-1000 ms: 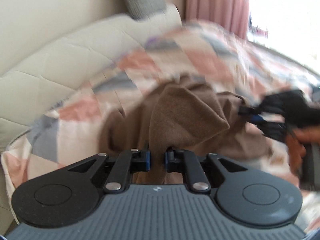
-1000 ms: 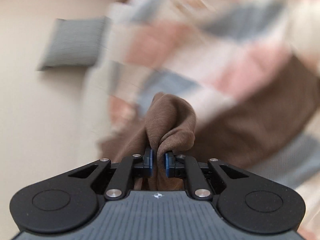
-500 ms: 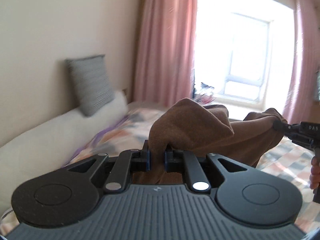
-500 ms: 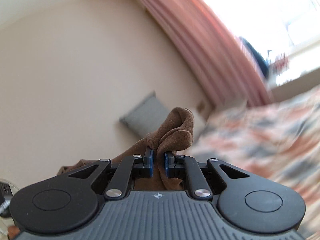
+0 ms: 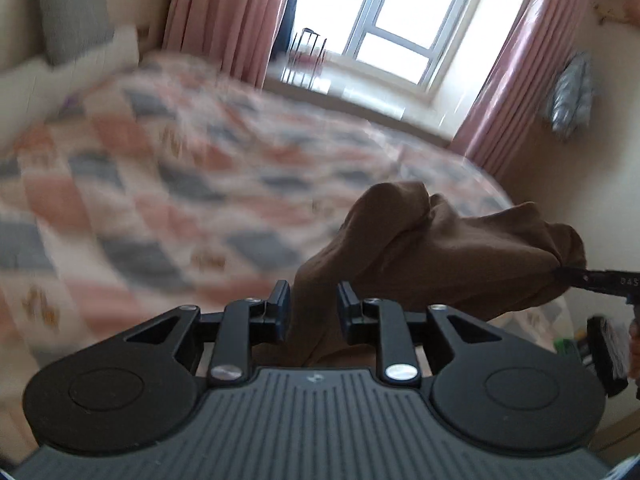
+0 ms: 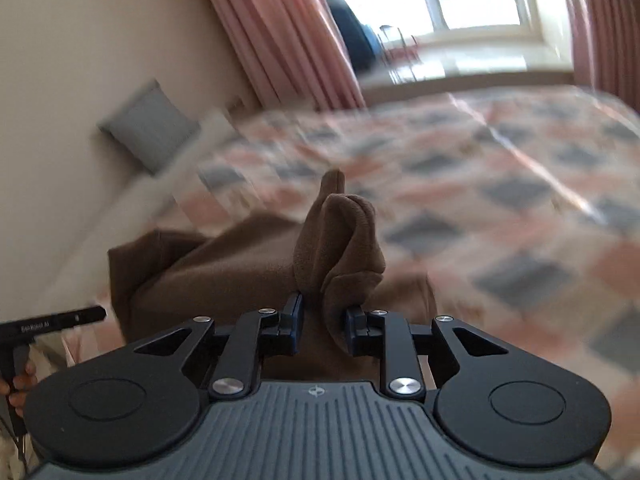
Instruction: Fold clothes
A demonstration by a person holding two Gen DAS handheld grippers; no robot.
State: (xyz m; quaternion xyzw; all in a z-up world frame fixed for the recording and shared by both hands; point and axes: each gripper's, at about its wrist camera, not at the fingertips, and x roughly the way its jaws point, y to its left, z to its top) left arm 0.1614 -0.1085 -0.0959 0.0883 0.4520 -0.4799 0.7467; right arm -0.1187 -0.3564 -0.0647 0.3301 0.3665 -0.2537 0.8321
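Holding a brown garment (image 5: 424, 248) up above the bed, I have a bunch of its cloth in each claw. My left gripper (image 5: 313, 312) has its two fingers a little apart with a thick fold of the brown fabric filling the gap between them, so it is pinching the cloth. My right gripper (image 6: 322, 326) does the same: a rolled wad of the garment stands up between its fingers and is clamped there.

From the left wrist view the cloth runs from my left claw off to the right, where the tip of my other tool bites its far corner. From the right wrist view the garment spreads to the left and hangs down as a broad brown sheet, with the black bar of my left tool and part of my hand (image 6: 18, 384) at the near left edge.

Below and beyond the garment lies the patchwork bedspread (image 5: 168, 168) in pink, grey and cream, blurred in both views. At the far left a grey cushion (image 6: 150, 126) leans against the pale wall. Pink curtains (image 5: 224, 20) hang on either side of a bright window (image 5: 404, 16) at the far end. On the far right wall something silvery (image 5: 570, 96) hangs; I cannot tell what it is.
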